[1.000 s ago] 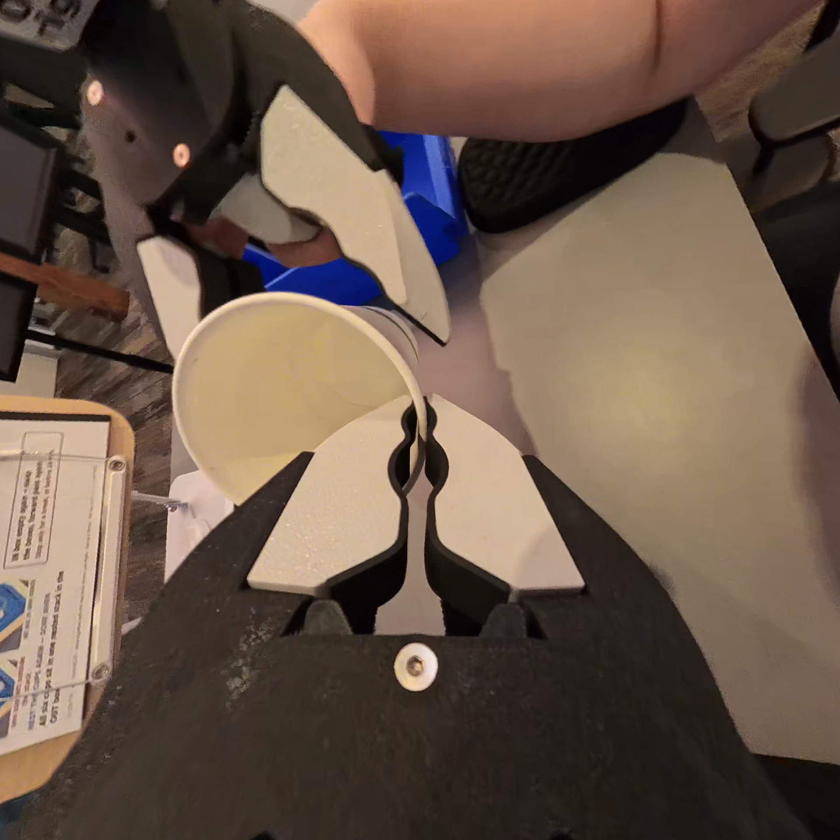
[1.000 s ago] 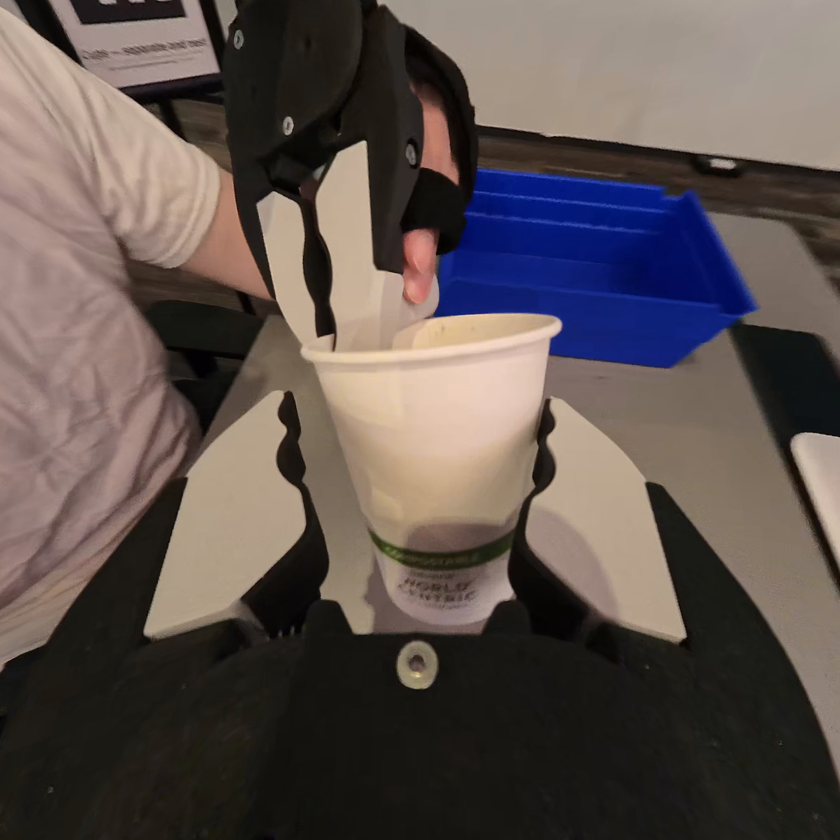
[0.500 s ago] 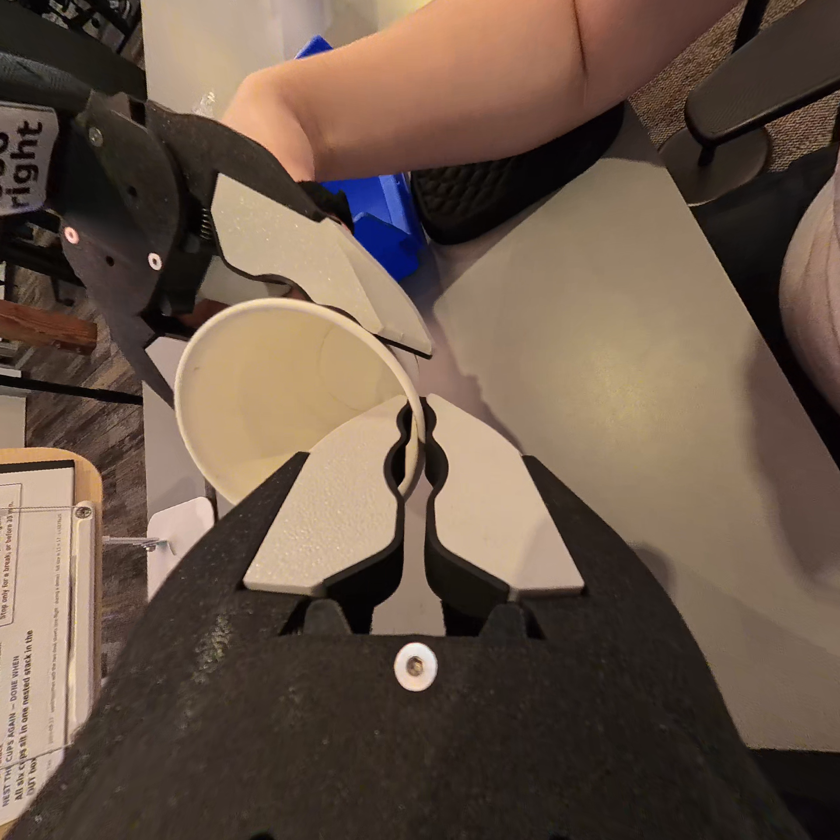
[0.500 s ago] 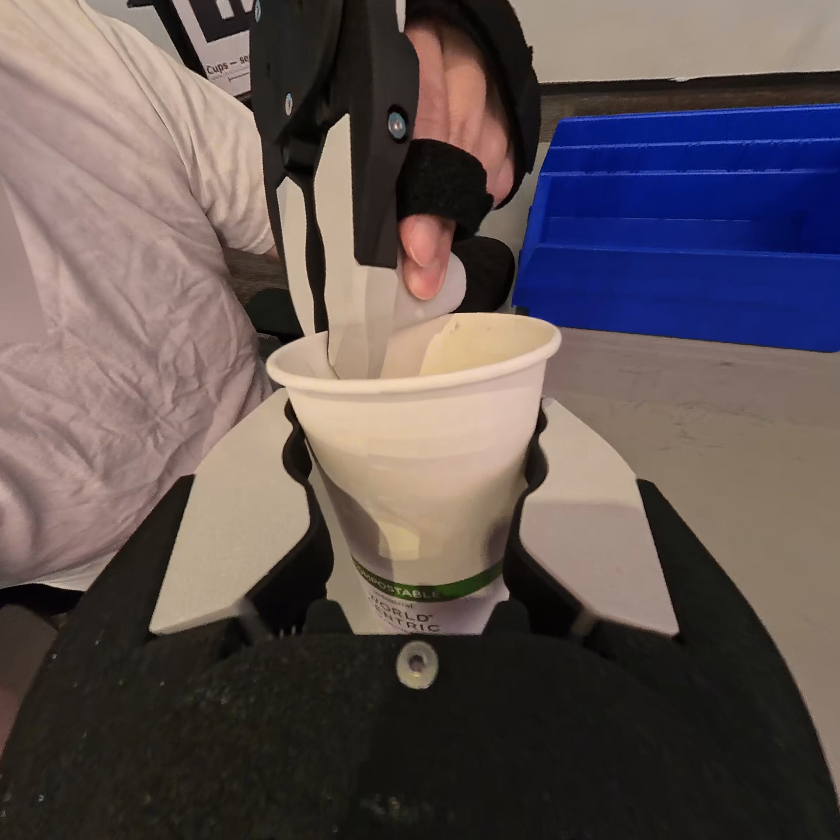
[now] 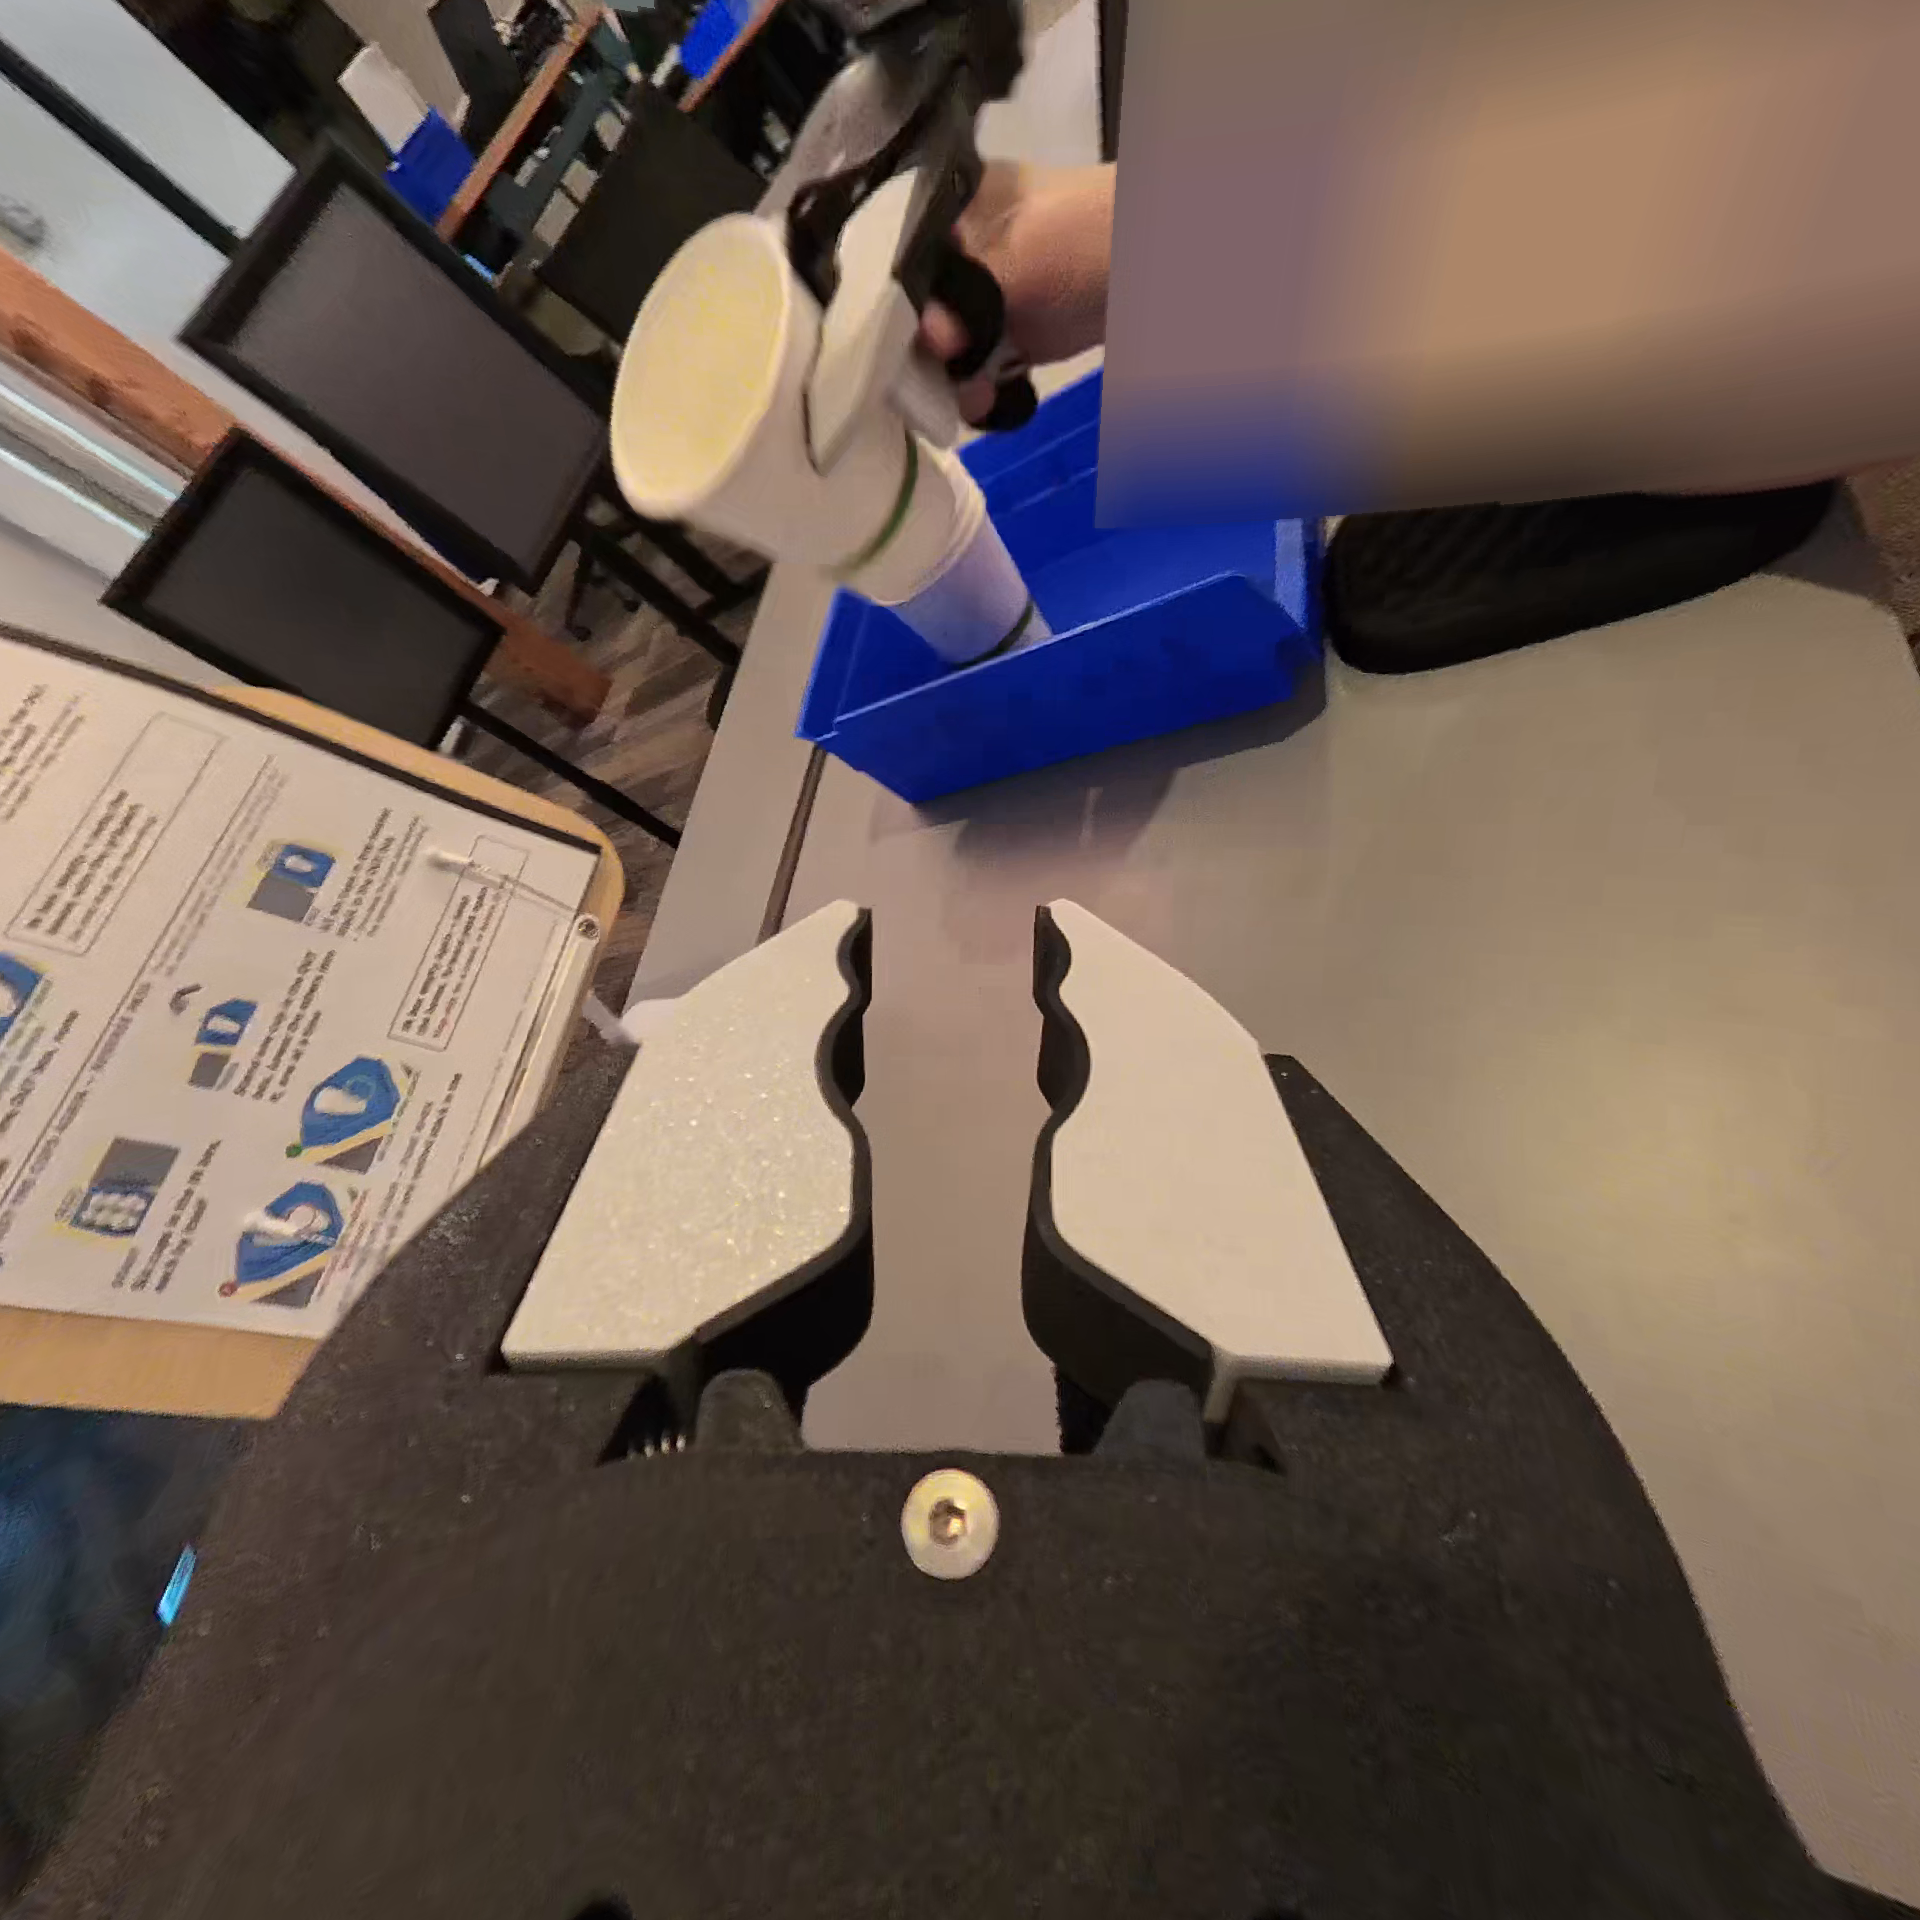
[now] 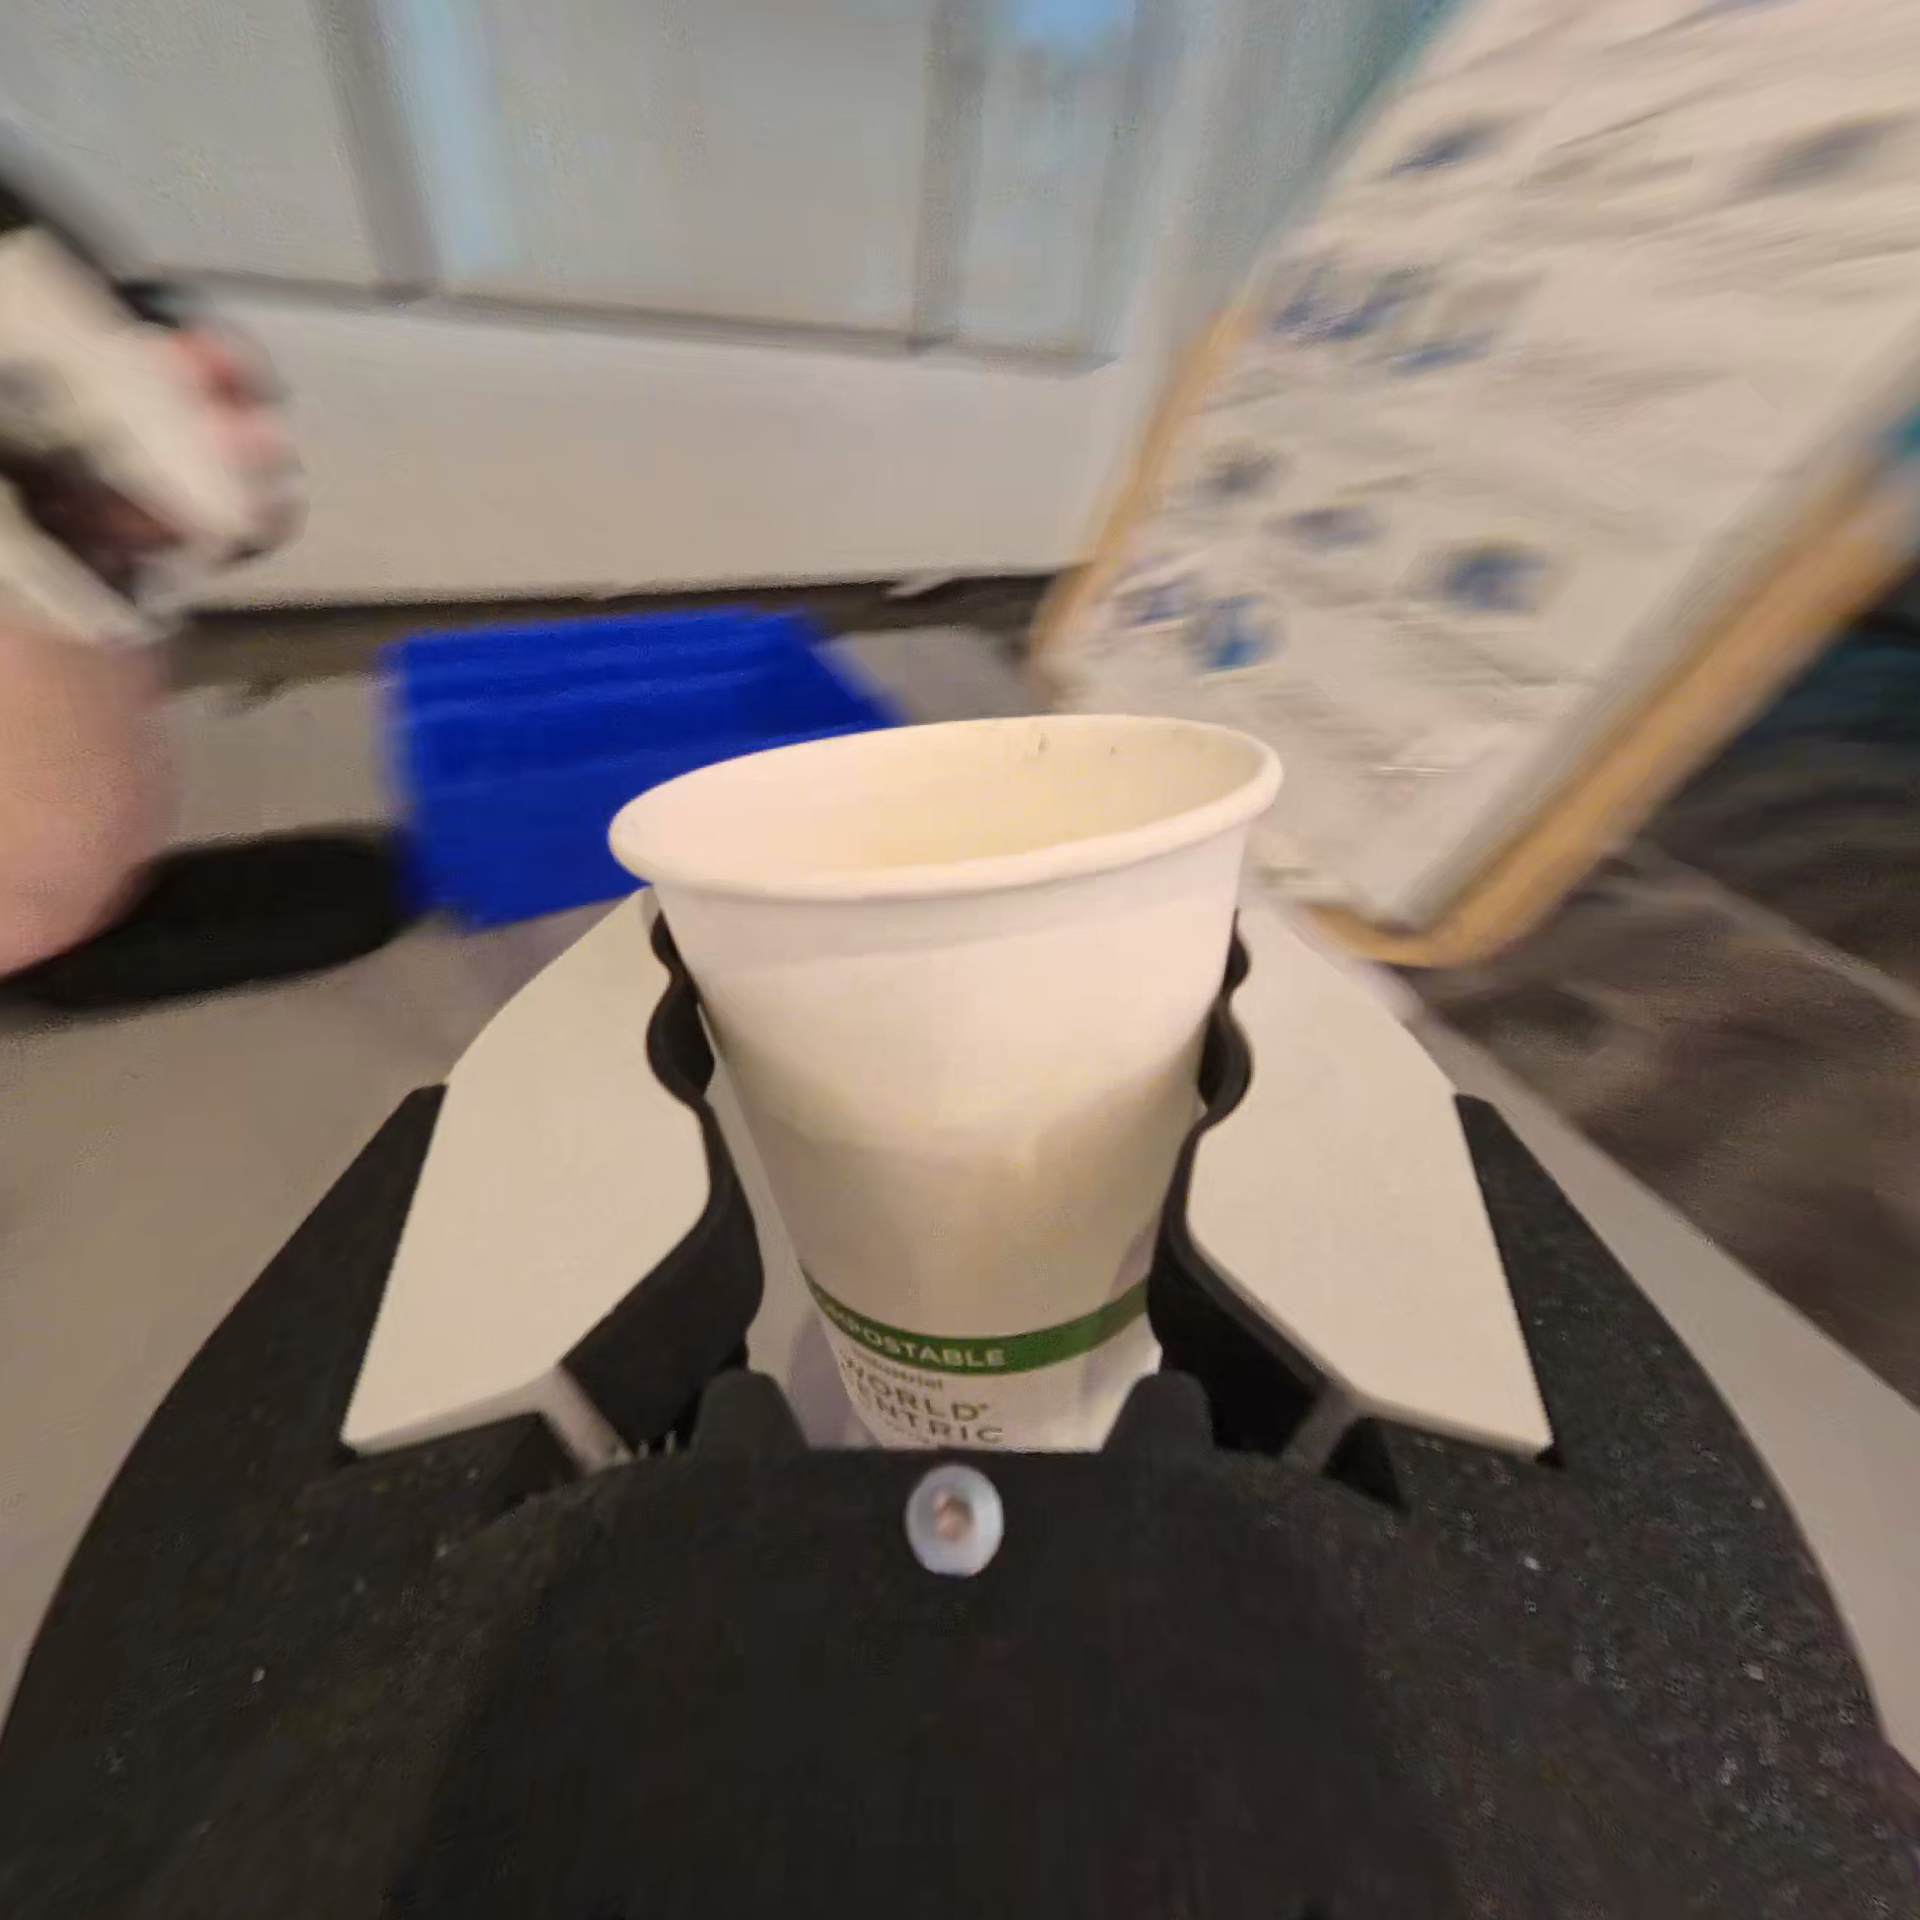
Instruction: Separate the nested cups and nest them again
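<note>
White paper, left wrist view: nested cups [image 5: 800,416] ahead and above-left of the empty, parted left gripper [image 5: 951,925], long axis tilted, base dipping into blue bin [image 5: 1070,686].
Right wrist view: right gripper [image 6: 948,966] clamps the stack [image 6: 951,1039], rim forward.
Nearer hand: right.

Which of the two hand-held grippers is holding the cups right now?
The right hand-held gripper: its fingers are shut on the nested cups. The left hand-held gripper is open, with nothing between its fingers.
</note>
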A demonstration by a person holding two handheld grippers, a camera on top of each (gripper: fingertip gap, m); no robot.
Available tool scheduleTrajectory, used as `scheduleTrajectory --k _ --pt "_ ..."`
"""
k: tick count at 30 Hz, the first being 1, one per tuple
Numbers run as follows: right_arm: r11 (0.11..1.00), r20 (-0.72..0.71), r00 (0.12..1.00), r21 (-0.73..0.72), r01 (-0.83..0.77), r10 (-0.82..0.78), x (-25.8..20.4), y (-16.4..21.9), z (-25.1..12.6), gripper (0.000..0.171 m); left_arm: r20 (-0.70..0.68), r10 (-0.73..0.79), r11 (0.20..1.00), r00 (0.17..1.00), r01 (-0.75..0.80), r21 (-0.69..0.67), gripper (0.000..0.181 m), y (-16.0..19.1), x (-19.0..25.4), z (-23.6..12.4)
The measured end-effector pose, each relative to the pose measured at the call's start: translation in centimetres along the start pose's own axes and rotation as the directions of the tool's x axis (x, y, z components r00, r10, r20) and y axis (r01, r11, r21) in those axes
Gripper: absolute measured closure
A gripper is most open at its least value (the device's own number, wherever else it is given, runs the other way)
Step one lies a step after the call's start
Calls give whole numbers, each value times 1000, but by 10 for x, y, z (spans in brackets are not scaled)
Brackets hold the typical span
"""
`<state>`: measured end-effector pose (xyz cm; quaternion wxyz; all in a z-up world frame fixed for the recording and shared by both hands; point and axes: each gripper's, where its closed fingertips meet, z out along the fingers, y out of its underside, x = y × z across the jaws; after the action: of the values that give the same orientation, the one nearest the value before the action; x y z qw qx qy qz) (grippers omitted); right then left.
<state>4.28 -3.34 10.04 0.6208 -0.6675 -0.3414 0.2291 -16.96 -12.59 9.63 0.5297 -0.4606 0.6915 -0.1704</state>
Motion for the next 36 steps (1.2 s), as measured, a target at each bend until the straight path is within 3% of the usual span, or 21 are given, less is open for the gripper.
scheduleTrajectory --k 2,4,9,16,22,31,36 --pt "990 -318 944 131 -45 85 69 0 -47 78 10 -16 1000 1000 16 -5 153 1 -3 -2" --pt "971 -446 875 216 -100 189 107 15 -82 78 2 -14 1000 1000 14 -8 153 1 -1 0" --pt "895 -442 816 403 -190 372 137 36 -103 78 -10 17 998 1000 -17 -61 153 9 4 12" --pt "903 -450 805 362 -231 387 148 63 -89 78 -21 23 997 1000 -24 -77 154 12 6 17" --pt "938 -437 831 193 -286 344 144 86 -79 77 -4 22 997 1000 -22 -80 154 13 2 12" --pt "915 -458 852 -174 -364 252 123 119 -105 67 34 19 995 999 -15 -102 154 19 -8 1" --pt "884 -510 850 -327 -335 133 111 117 -130 65 181 8 976 984 32 -217 154 48 -39 -24"
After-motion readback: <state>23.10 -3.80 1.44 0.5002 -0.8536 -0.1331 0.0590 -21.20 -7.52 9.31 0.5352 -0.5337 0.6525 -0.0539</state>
